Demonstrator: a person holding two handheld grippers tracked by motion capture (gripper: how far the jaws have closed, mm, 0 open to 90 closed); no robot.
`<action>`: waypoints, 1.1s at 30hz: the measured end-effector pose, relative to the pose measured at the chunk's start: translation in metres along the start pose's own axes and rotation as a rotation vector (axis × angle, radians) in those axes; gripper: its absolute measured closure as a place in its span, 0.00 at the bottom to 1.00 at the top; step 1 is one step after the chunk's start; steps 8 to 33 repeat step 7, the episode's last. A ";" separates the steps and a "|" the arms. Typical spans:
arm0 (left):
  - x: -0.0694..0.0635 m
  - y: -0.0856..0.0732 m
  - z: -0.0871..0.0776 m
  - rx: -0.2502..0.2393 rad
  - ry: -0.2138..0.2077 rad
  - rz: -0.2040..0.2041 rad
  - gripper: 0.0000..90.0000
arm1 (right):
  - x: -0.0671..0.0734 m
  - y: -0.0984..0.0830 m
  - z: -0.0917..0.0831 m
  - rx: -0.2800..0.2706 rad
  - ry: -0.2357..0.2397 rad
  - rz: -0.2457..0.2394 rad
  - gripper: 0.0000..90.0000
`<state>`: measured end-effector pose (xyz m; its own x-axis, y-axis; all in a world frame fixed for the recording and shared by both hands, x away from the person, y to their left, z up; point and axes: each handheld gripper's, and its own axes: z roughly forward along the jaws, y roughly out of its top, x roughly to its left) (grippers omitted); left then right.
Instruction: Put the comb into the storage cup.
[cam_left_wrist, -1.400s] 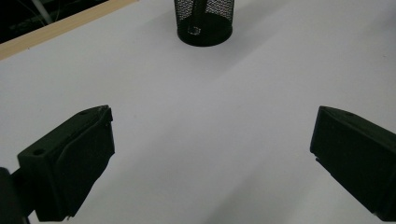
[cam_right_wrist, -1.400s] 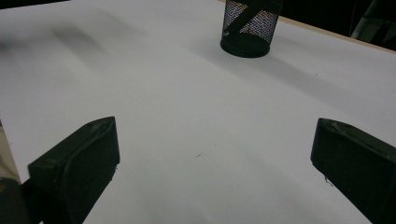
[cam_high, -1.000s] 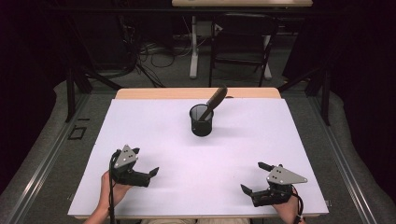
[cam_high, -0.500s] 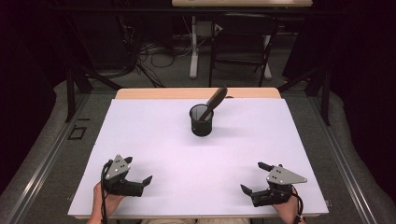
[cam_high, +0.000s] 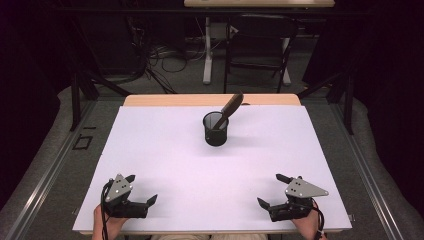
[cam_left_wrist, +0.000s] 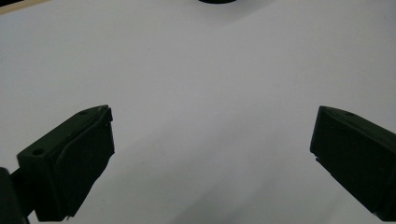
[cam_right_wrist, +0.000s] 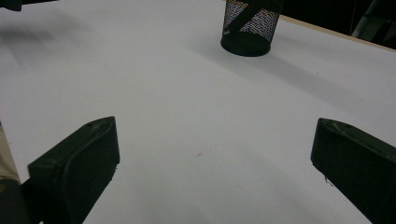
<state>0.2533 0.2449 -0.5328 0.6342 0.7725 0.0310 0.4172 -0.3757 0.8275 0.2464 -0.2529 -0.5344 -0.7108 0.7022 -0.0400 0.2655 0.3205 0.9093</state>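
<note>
Black jaws stood wide apart on both grippers, nothing between them. A hand held the left gripper (cam_high: 140, 189) low over the near left corner of the white table (cam_high: 165, 145), jaws pointing right and slightly away. At the near right corner, the right gripper (cam_high: 270, 190) pointed left toward it. Well beyond both, near the table's far middle, stood 1 black mesh cup (cam_high: 215, 129) with a dark brown handle (cam_high: 231, 106) leaning out to the right.
</note>
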 end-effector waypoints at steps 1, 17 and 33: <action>0.000 0.000 0.000 -0.002 0.002 0.002 0.00 | 0.000 0.000 0.000 0.000 0.001 -0.001 0.01; 0.002 0.000 0.000 -0.005 0.004 -0.001 0.00 | 0.000 0.000 0.000 -0.004 0.002 -0.009 0.01; 0.002 0.000 0.000 -0.005 0.004 -0.001 0.00 | 0.000 0.000 0.000 -0.004 0.002 -0.009 0.01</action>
